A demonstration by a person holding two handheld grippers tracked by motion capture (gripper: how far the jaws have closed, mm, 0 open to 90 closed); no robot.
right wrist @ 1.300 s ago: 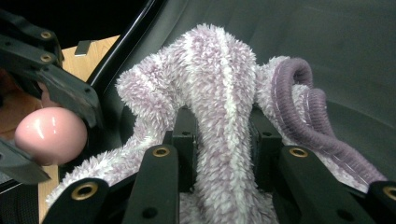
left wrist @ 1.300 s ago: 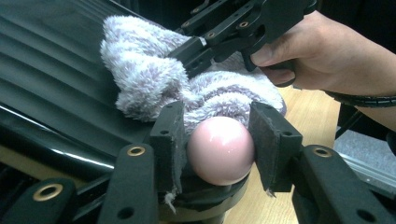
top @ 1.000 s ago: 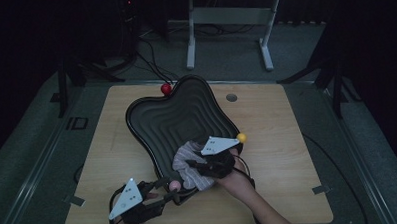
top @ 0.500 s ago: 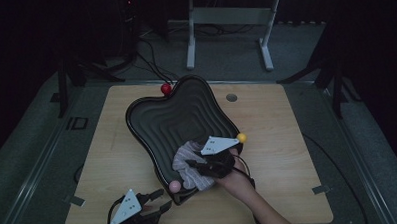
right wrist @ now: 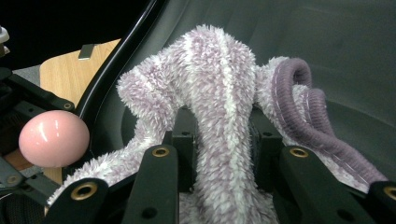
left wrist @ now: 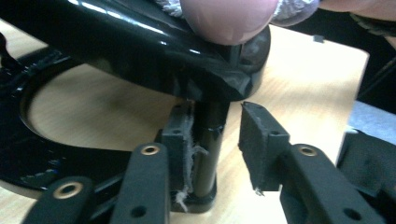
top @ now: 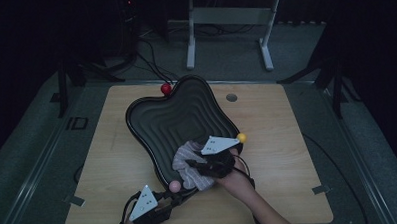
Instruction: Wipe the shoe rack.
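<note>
My right gripper [right wrist: 219, 140] holds the fuzzy lilac sock [right wrist: 215, 93] pinched inside the black wavy tray [top: 181, 117]; my left gripper [left wrist: 219, 135], jaws just closing, straddles the tray's near post [left wrist: 208, 140] ungripped, so wiping seems barely begun.

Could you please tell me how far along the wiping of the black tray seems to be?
Done: the right tongs are clamped on the fluffy cloth, pressed into the black tray. In hand: the left tongs, just closing, straddle the tray's leg, one pad apart. Left: most of the ribbed surface.

Dark room, wooden table [top: 289, 179], grey floor [top: 33, 163]
</note>
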